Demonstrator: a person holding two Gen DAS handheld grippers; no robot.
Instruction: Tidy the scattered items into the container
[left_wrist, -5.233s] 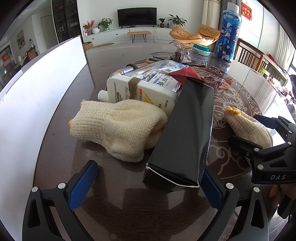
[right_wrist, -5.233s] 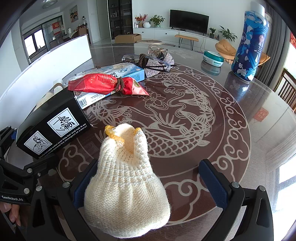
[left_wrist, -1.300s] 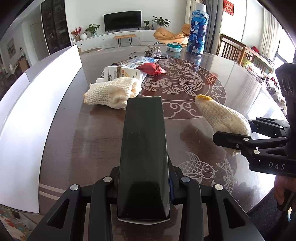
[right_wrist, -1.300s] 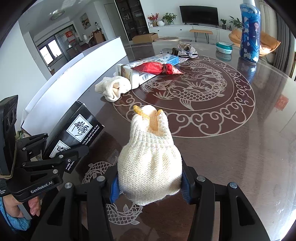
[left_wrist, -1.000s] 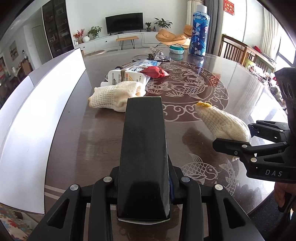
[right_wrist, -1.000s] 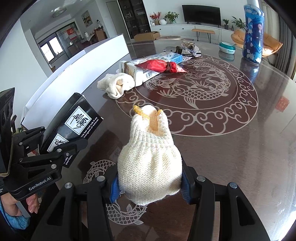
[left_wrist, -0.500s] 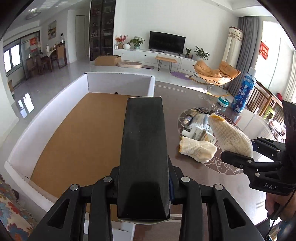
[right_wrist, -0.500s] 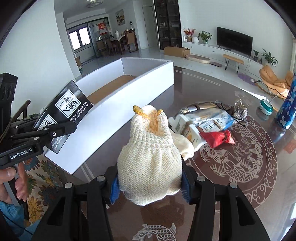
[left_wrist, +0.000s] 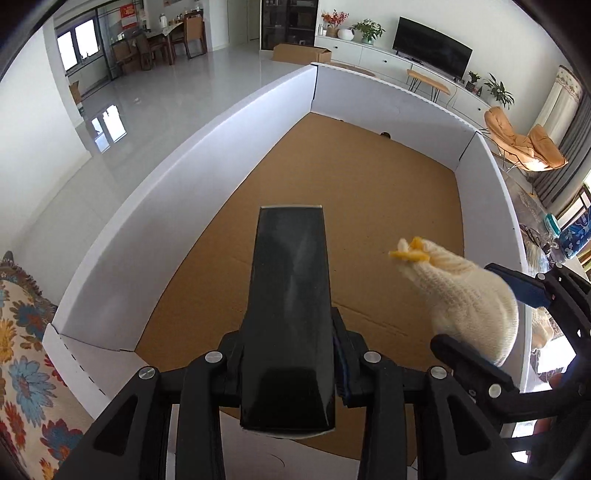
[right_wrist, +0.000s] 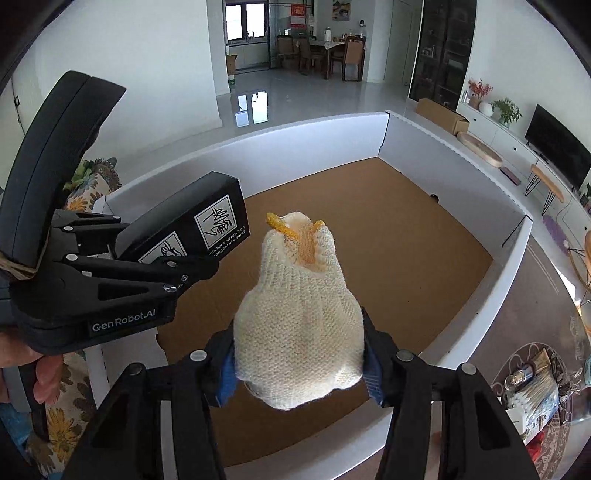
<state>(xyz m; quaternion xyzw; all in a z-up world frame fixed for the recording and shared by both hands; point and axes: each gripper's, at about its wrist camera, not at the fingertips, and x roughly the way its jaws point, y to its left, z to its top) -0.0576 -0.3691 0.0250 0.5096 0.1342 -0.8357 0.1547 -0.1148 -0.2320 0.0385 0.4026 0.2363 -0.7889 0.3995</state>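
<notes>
At the far left of the left wrist view, a floral cushion (left_wrist: 22, 332) lies beside a large white-walled box (left_wrist: 155, 206) with a brown cardboard floor. The box fills most of this view and holds nothing that can be seen. In the centre, the left gripper (left_wrist: 290, 354) is clamped on a long black carton (left_wrist: 290, 306), which points forward and hangs above the near end of the box floor. To the right, the right gripper (left_wrist: 491, 314) holds a cream knitted glove (left_wrist: 469, 299) with a yellow cuff, also above the box, just inside its right wall. Beyond that wall, at the far right edge, a strip of worktop (left_wrist: 524, 199) carries a blue patterned bottle (left_wrist: 576, 232), only partly visible.

In the right wrist view, the left gripper (right_wrist: 177, 258) enters from the left, closed on the black carton (right_wrist: 195, 225), whose side carries white squares with brush-style characters and small English print. A hand (right_wrist: 33, 365) grips its handle at the lower left. In the centre, the right gripper (right_wrist: 299, 354) is squeezed on the cream glove (right_wrist: 299, 306), cuff pointing away, held over the brown floor of the white box (right_wrist: 480, 295). To the right, past the box wall, the dark patterned worktop (right_wrist: 535, 306) holds a cluster of remaining items (right_wrist: 535, 391), among them a clear packet and something red at the lower edge
</notes>
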